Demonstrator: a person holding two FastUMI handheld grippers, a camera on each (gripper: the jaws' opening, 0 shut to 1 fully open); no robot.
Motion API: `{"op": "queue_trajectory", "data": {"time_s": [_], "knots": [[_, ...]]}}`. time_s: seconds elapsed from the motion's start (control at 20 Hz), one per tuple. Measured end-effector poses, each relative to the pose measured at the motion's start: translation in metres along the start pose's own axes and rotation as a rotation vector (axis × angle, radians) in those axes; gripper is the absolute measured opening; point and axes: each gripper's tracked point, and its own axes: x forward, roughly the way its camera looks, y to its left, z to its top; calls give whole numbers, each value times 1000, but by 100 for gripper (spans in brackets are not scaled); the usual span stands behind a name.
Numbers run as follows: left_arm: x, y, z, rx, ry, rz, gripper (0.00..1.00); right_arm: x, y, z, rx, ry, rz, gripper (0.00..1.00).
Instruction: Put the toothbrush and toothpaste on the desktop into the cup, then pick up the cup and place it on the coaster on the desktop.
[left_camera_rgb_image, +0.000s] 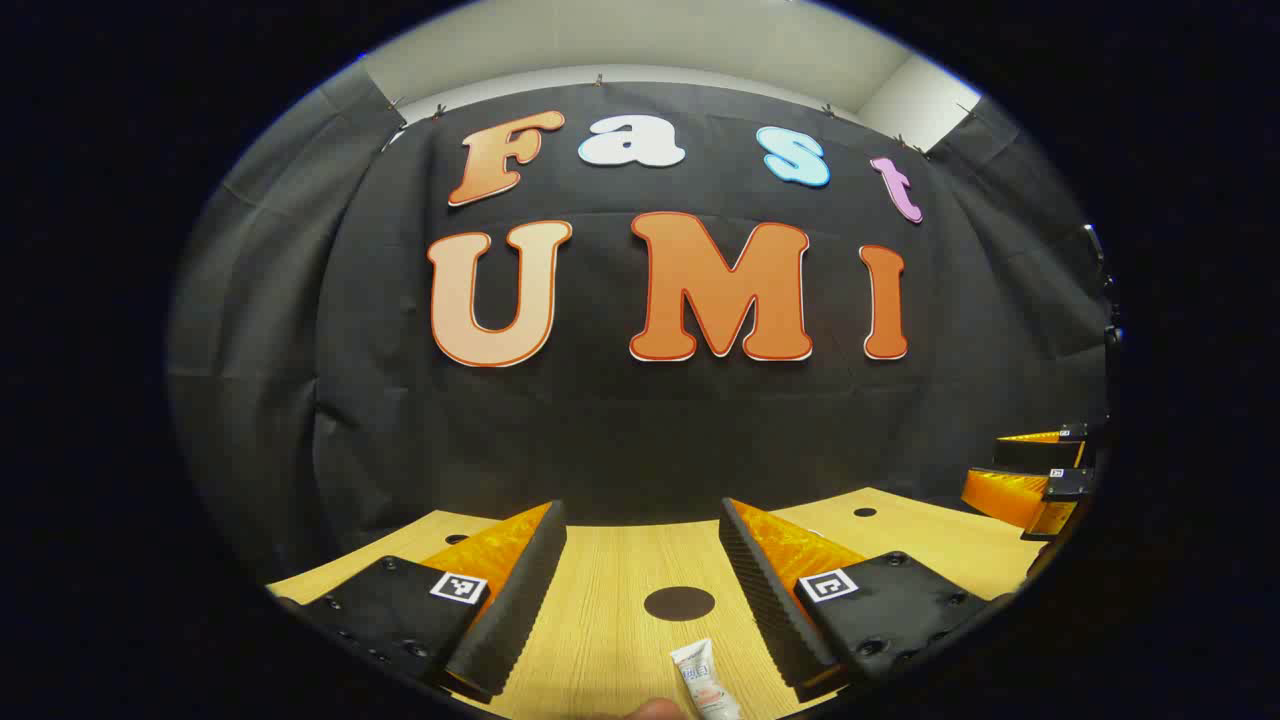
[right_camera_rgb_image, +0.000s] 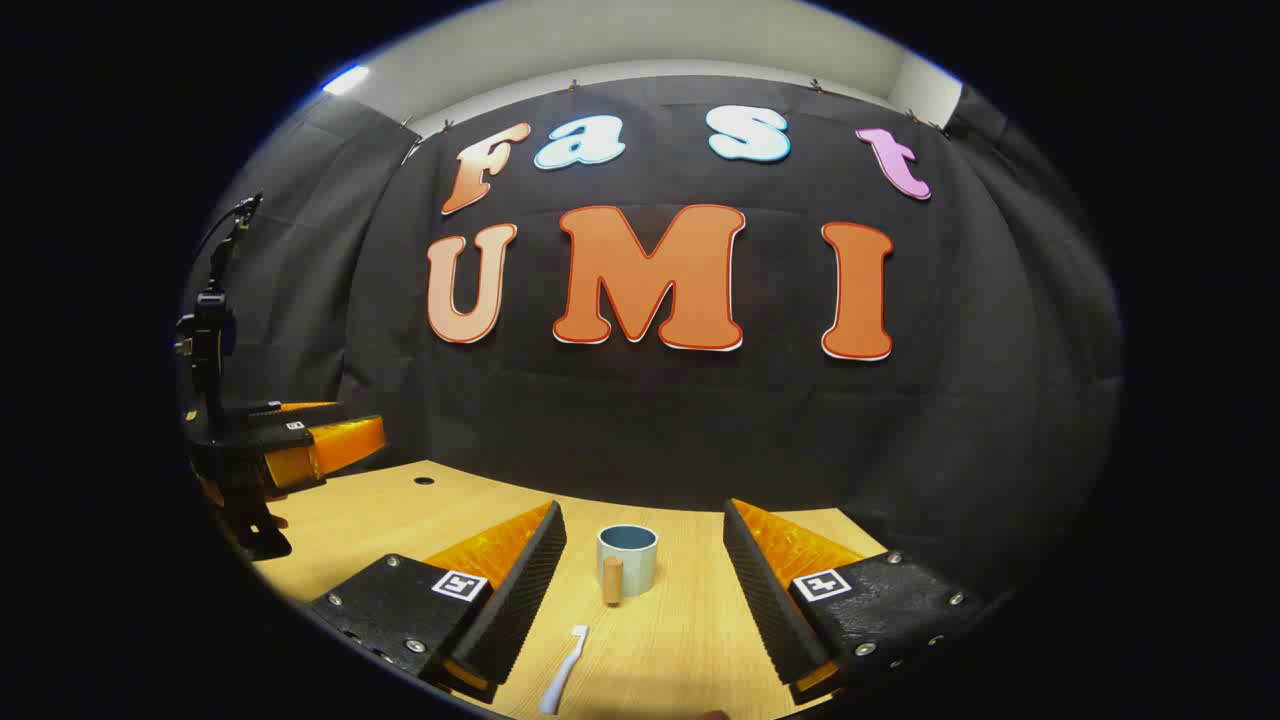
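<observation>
In the left gripper view, the left hand-held gripper (left_camera_rgb_image: 640, 590) is seen with its fingers spread wide above the wooden desk (left_camera_rgb_image: 600, 640), and nothing is held between them. A small white toothpaste tube (left_camera_rgb_image: 705, 680) is seen lying flat on the desk near its front edge, just ahead of the gap between the fingers and a little toward the right finger, apart from both. A dark round coaster (left_camera_rgb_image: 679, 603) is seen lying flat on the desk just beyond the tube, between the two fingers. The other gripper is seen farther off toward the desk's right edge. In the right gripper view, the right hand-held gripper (right_camera_rgb_image: 645, 590) is likewise seen wide open and empty. A pale blue cup (right_camera_rgb_image: 627, 560) is seen standing upright on the desk between the fingers, toward the back edge, with a wooden handle on its near side. A white toothbrush (right_camera_rgb_image: 565, 670) is seen lying flat on the desk nearer the front edge, apart from the cup and close to the left finger.
</observation>
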Motion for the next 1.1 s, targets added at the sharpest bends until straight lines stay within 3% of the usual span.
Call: {"op": "queue_trajectory", "data": {"time_s": [0.1,0.2,0.55,0.95,1.1], "knots": [[4,0,3,10,-8,3,96,6,-2,-1,15,-6,-6,99],[5,-2,0,8,-2,-6,99,9,-4,-5,20,-3,-23,98],[19,-7,-3,3,13,-47,98,18,-1,3,-9,-2,-50,98],[36,2,8,-4,1,-28,98,27,16,9,-23,21,-1,99],[40,5,11,3,20,-20,99,32,23,6,-45,83,29,99]]}}
